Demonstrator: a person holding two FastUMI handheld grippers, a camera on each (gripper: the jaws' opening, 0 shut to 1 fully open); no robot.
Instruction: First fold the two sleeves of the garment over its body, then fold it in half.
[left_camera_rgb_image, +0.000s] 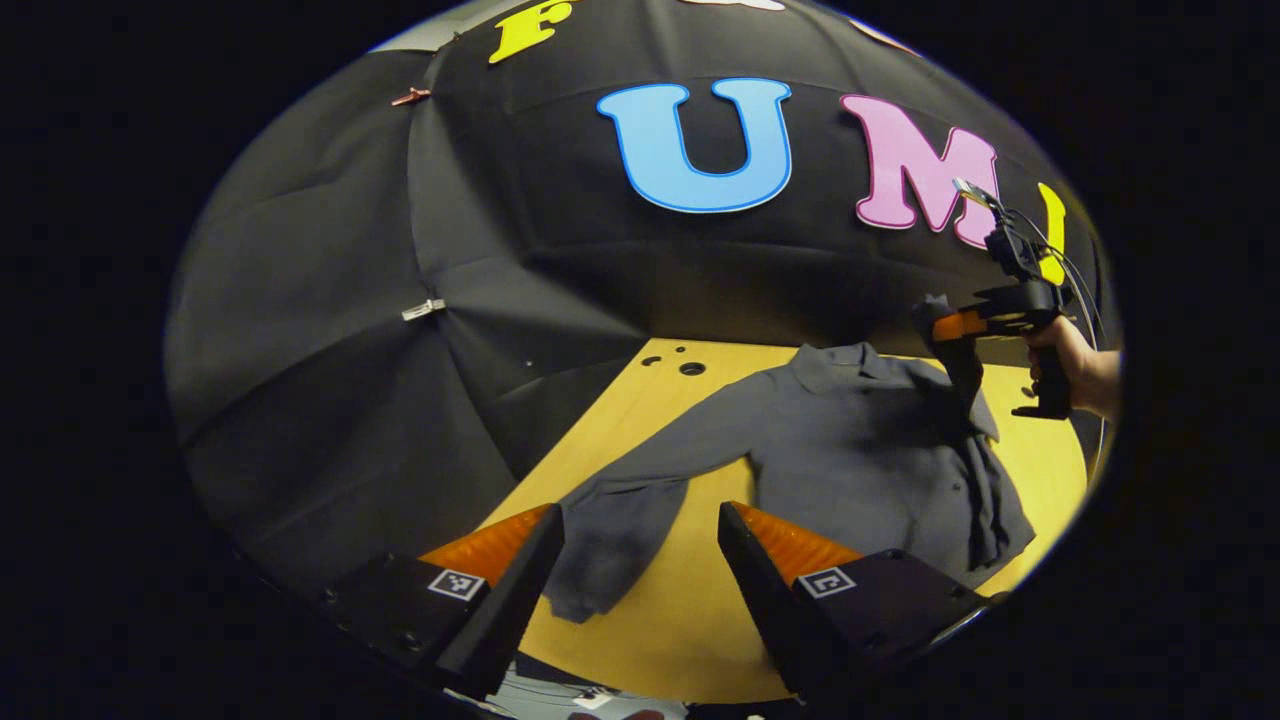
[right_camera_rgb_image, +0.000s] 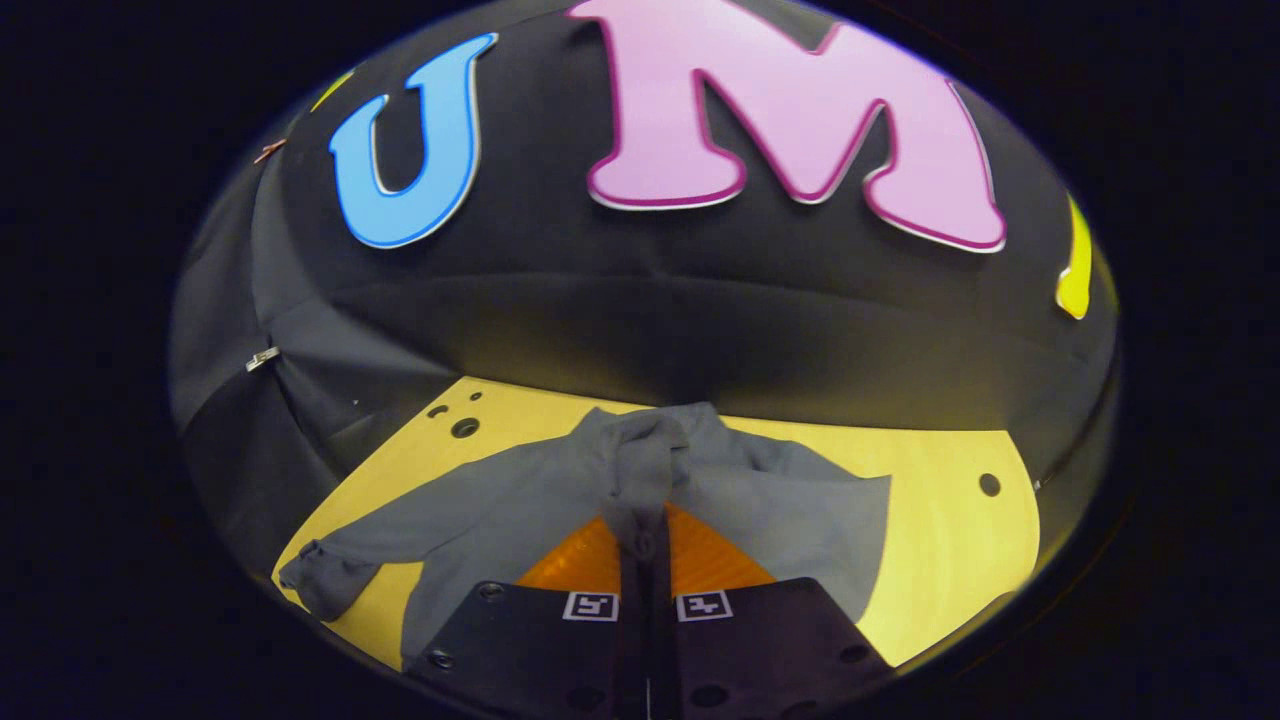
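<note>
one sleeve (right_camera_rgb_image: 640, 470) of the shirt (left_camera_rgb_image: 860, 440) on the worktop (left_camera_rgb_image: 680, 610) is held pinched in the right tool (right_camera_rgb_image: 645, 545) above the body, the first fold being in hand, while the left tool (left_camera_rgb_image: 640, 540) is held wide near the flat sleeve (left_camera_rgb_image: 640, 490), judged to need gripping next.

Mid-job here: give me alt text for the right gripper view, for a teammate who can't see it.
The right gripper, its orange-faced fingers shut, pinches one sleeve of a grey shirt and lifts it above the shirt's body. The shirt lies on a yellow table, its other sleeve stretched flat toward the left edge.
</note>
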